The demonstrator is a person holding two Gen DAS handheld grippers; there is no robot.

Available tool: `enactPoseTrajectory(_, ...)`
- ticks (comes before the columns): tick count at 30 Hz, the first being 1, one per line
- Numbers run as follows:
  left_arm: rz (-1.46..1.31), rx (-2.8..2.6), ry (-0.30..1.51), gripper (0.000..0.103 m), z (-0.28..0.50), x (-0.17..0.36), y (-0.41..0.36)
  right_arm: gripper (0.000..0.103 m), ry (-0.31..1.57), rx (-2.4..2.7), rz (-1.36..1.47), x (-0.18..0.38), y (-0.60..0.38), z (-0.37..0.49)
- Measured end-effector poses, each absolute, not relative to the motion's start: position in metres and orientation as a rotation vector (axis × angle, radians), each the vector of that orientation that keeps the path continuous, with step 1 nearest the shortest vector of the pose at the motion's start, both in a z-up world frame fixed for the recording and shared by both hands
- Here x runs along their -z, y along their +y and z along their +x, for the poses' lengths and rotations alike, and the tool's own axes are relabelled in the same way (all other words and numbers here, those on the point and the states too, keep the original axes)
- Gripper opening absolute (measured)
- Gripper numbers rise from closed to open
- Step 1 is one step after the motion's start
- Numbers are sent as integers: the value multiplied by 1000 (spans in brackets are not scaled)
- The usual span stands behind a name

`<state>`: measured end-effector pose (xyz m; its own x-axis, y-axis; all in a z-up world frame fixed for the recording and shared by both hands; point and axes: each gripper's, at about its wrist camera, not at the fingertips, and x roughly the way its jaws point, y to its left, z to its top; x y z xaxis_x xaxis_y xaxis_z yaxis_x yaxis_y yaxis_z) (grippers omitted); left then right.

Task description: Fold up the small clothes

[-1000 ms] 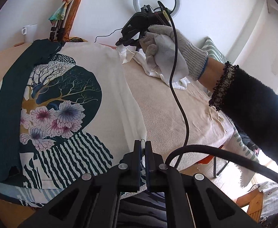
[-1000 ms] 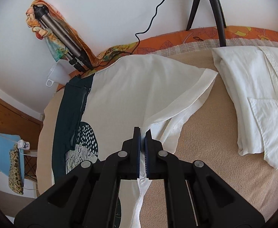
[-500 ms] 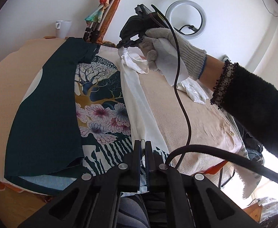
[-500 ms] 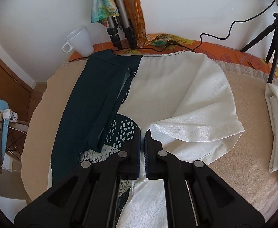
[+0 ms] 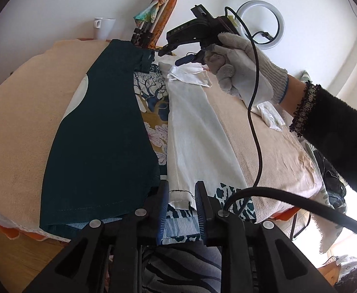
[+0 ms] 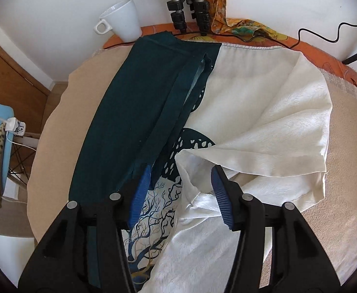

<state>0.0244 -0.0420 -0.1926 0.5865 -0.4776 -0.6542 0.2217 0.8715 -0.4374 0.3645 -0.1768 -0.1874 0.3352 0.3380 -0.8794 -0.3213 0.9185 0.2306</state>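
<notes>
A printed shirt (image 5: 154, 112) with a tree and flower design lies on the beige table cover (image 5: 19, 127). Its dark green left side (image 5: 100, 141) and its white right side (image 5: 193, 136) are both folded in over the print. My left gripper (image 5: 179, 190) is open at the near hem, over the white fold's corner. My right gripper (image 6: 180, 171) is open at the far end, just above the bunched white sleeve (image 6: 263, 146). It also shows in the left wrist view (image 5: 178, 55), held by a gloved hand (image 5: 241, 66).
A white mug (image 6: 122, 22) and tripod legs (image 6: 188, 5) with a patterned scarf stand at the table's far edge. A ring light (image 5: 259, 24) stands behind. Folded white cloth (image 5: 271, 117) lies on the right. A black cable (image 5: 256, 122) hangs across.
Both grippers carried the white side over the print toward the green fold, then opened and let it go. The white fold now lies flat.
</notes>
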Motion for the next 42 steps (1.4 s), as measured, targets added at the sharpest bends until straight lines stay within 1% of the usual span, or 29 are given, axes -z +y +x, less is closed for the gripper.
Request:
enactPoseTrajectory(3,-315,381,836,20,21,189,-30,55,1080,-443,68,160,-214,355)
enactPoseTrajectory(6,-317,346,824,20,18,185,-18,55,1053,-309,90,148,-254,364)
enactPoseTrajectory(11,-328,301,814,20,17,183,-5,61,1135,-210,216,164,-298,393)
enactPoseTrajectory(17,-306,265,797,20,16,179,3,61,1192,-147,205,191,-297,410)
enactPoseTrajectory(18,-300,261,796,20,15,179,4,58,1203,-140,188,195,-294,412)
enactPoseTrajectory(19,-296,256,797,20,15,180,5,36,1215,-132,168,198,-291,414)
enactPoseTrajectory(20,-297,252,797,20,15,181,7,20,1229,-120,148,202,-288,415)
enactPoseTrajectory(21,-303,250,796,20,16,182,9,6,1243,-119,150,203,-287,416)
enactPoseTrajectory(27,-330,238,789,20,17,187,20,6,1164,-169,204,164,-281,424)
enactPoseTrajectory(32,-339,220,769,20,17,186,30,6,1126,-228,215,136,-244,443)
enactPoseTrajectory(36,-355,194,772,20,17,188,43,6,1125,-245,204,135,-207,464)
enactPoseTrajectory(42,-365,156,781,20,14,191,60,6,1146,-285,253,158,-174,489)
